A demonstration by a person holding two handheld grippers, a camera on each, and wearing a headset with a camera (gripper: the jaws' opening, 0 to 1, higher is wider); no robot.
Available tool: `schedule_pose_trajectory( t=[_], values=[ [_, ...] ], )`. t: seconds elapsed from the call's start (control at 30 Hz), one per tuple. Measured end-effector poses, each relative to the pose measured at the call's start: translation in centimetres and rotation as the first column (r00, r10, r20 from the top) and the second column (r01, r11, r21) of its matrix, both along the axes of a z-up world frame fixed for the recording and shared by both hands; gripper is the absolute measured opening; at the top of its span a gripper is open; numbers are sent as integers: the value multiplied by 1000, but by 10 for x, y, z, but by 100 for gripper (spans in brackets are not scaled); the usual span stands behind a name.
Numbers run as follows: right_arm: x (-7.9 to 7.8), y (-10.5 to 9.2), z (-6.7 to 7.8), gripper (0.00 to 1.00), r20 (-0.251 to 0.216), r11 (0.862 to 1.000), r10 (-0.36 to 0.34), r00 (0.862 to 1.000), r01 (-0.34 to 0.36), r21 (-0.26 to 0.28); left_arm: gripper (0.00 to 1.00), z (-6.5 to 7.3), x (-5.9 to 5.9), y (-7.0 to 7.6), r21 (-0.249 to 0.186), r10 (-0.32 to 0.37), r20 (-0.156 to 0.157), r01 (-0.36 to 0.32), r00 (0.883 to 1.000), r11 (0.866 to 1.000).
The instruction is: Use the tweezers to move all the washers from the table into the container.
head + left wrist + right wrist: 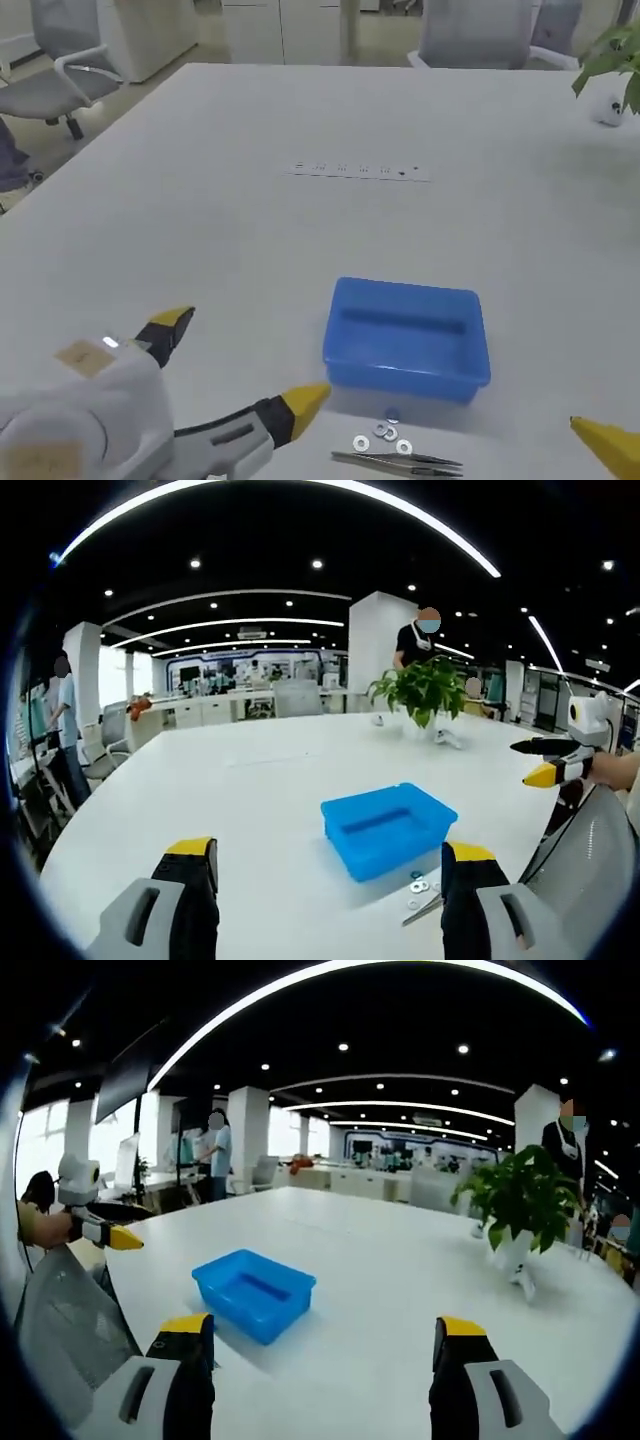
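A blue container (405, 340) stands on the white table, near its front edge. Just in front of it lie three small washers (381, 436), with metal tweezers (400, 460) flat on the table beside them. My left gripper (243, 360) hovers open at the lower left, a short way left of the container, nothing between its jaws. One yellow fingertip (605, 440) of my right gripper pokes in at the lower right. In the left gripper view the container (385, 825), washers (418, 885) and tweezers (425, 908) lie ahead, right of centre. My right gripper (320, 1327) is open, with the container (253, 1293) ahead to its left.
A flush socket strip (360, 170) sits in the middle of the table (250, 220). A potted plant (612, 60) stands at the far right. Office chairs (60, 70) ring the far side. People stand in the background.
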State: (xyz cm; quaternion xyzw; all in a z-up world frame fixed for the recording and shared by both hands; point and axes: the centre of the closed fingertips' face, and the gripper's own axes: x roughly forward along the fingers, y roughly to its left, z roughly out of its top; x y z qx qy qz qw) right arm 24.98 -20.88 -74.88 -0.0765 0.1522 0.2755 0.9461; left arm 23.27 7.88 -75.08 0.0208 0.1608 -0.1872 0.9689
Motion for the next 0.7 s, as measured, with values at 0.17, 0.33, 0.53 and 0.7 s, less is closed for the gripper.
schedule_pose_trajectory(
  t=[0.17, 0.33, 0.53, 0.7],
  values=[
    [-1, -2, -6, 89, -46, 1000, -5, 999, 6, 7, 96, -1, 0, -3, -23, -15, -12, 15, 1000, 1000],
    [-2, -4, -11, 89, -79, 1000, -10, 997, 10, 7, 98, -13, -3, -10, -22, -57, -76, 55, 996, 998],
    [-5, -3, -18, 85, -111, 999, 7, 994, -10, -31, 95, -24, -10, -22, -6, -137, -150, 138, 979, 990],
    [-8, 1, -23, 77, -135, 998, 36, 990, -43, -49, 77, -44, -22, -41, -52, -270, -286, 267, 919, 962]
  ],
)
